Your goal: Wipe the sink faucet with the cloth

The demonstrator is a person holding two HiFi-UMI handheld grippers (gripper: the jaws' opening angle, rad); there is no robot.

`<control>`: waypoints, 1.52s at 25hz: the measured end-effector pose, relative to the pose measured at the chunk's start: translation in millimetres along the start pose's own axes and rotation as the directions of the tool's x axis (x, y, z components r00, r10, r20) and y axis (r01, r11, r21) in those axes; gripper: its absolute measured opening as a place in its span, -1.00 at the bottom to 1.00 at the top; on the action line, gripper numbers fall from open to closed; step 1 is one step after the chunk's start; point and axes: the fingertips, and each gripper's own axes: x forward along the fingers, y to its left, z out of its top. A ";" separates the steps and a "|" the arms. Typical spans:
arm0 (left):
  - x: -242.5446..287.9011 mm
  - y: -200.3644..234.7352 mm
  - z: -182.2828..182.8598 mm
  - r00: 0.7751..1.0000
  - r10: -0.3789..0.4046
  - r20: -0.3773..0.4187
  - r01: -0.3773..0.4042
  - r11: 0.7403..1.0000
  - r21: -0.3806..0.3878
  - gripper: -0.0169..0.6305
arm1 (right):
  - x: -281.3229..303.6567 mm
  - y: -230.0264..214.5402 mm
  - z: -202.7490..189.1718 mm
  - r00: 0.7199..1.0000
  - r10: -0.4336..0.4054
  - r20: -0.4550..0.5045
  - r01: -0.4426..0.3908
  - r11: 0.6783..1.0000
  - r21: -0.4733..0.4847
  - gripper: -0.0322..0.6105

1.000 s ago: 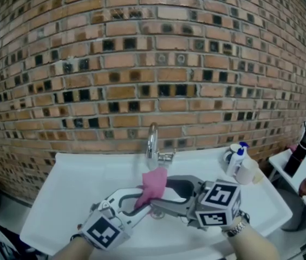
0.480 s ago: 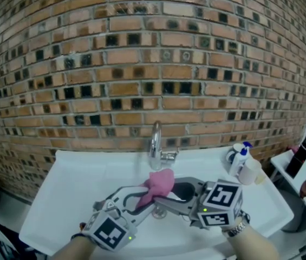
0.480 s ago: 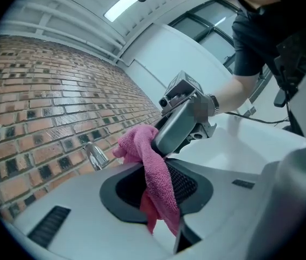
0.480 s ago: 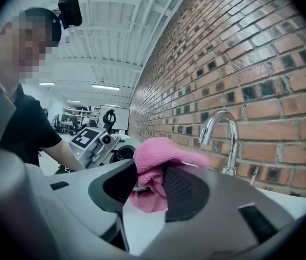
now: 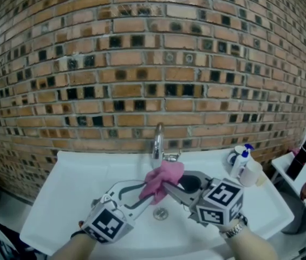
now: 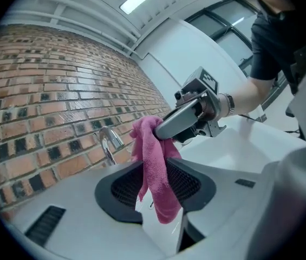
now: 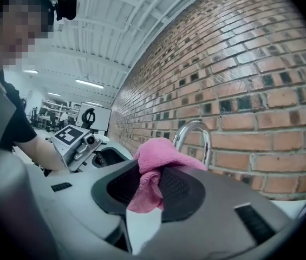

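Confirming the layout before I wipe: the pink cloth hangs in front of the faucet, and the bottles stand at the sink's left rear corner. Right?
No: the bottles stand at the sink's right rear corner, as the head view shows. The pink cloth does hang in front of the faucet.

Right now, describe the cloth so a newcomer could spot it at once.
Below the brick wall sits a white sink, chrome faucet at its back. Just in front of the faucet, the cloth hangs between the left gripper, jaws opening, and the right gripper, jaws closing on it. It alone is soft pink fabric amid white and chrome.
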 end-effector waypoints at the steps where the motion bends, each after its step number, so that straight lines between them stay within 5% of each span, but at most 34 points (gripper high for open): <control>1: 0.2 3.1 -0.5 1.000 0.007 -0.001 -0.007 1.000 -0.010 -0.50 | 0.4 -4.0 0.2 1.000 -0.026 0.001 0.026 1.000 -0.007 -0.56; 13: 16.2 29.7 4.1 0.996 0.084 0.004 -0.082 0.987 -0.136 -0.52 | 8.6 -54.3 1.2 0.966 -0.260 -0.007 0.260 0.965 -0.029 -0.56; 23: 22.0 34.4 -17.6 0.994 0.113 -0.006 -0.112 0.976 -0.185 -0.61 | 0.2 -40.4 52.8 0.954 -0.279 0.111 0.297 0.934 -0.201 -0.56; 38: 8.2 39.2 -31.4 0.992 0.124 -0.025 -0.126 0.976 -0.178 -0.64 | 46.8 -41.9 79.7 0.932 -0.348 0.102 0.361 0.858 -0.365 -0.57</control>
